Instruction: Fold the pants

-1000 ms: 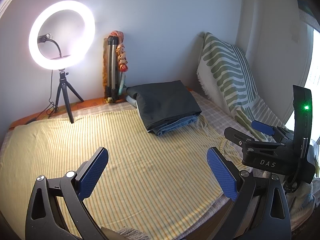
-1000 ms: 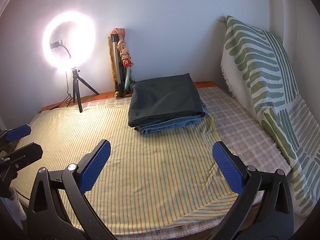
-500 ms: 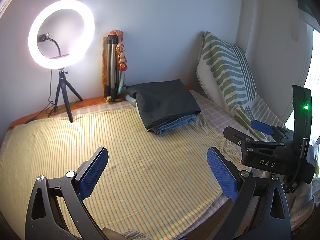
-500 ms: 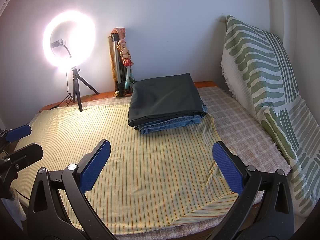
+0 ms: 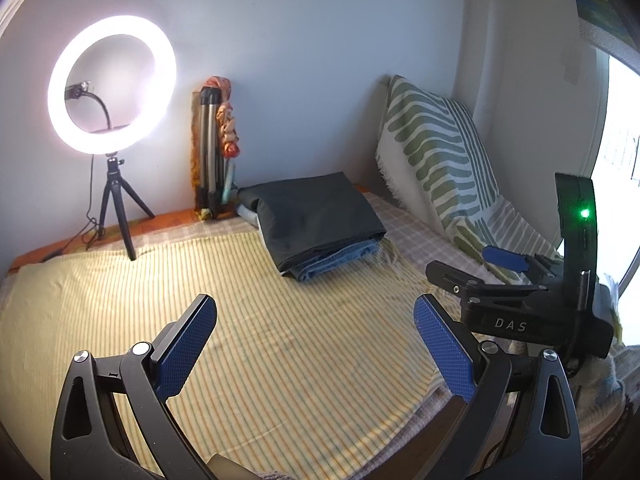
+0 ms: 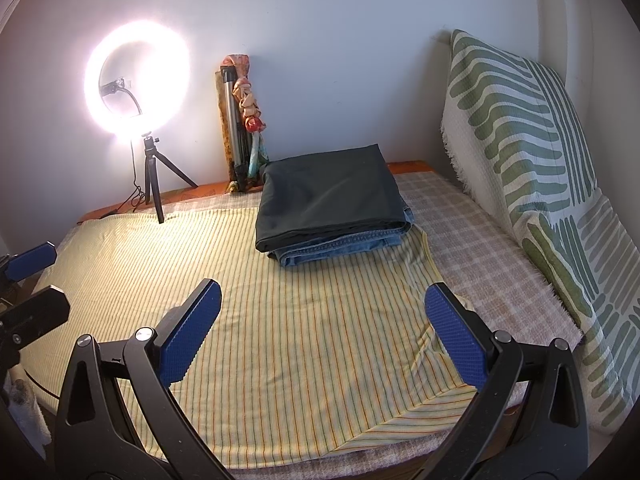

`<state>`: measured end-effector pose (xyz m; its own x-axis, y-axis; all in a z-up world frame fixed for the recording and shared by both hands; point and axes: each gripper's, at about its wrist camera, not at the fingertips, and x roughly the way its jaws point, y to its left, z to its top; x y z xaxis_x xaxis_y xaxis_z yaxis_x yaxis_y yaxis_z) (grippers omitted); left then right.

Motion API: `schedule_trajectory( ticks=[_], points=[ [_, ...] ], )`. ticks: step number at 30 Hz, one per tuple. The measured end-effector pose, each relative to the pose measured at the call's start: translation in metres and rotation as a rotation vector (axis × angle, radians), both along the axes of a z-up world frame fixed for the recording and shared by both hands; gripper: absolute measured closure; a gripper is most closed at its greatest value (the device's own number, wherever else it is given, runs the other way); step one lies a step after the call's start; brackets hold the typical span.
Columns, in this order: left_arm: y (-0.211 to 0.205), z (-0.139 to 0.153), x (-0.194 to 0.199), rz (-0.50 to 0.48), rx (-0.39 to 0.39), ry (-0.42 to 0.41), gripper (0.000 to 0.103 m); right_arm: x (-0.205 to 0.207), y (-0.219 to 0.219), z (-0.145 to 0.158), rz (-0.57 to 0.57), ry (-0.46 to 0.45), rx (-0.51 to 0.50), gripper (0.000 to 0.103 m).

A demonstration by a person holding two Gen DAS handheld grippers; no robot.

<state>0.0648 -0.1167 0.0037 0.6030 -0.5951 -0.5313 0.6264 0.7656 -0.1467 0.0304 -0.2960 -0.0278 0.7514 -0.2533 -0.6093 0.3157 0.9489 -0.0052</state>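
**A count of what is on and around the bed**

Two grippers are in the room: the left gripper (image 5: 316,344) and the right gripper (image 6: 324,328), each with two blue pads, so four pads in all.

Two folded pairs of pants lie in one stack: dark pants (image 6: 332,204) on top, blue jeans (image 6: 340,246) underneath.

One lit ring light (image 5: 112,84) stands on one small tripod (image 5: 116,204). One more folded tripod (image 5: 210,152) leans against the wall.

One striped yellow sheet (image 6: 280,320) is spread out. One green-patterned blanket (image 6: 520,128) hangs at the side.
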Motion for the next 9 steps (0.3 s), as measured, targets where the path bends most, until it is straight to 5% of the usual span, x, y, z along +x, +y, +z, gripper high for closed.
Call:
schedule_trajectory(
  ticks=[9],
  points=[
    [-0.0011,-0.0061,0.0065,0.033,0.023,0.029,0.009,-0.0016,-0.0013,-0.0068,-0.001,0.012,-0.001,0.0]
  ],
)
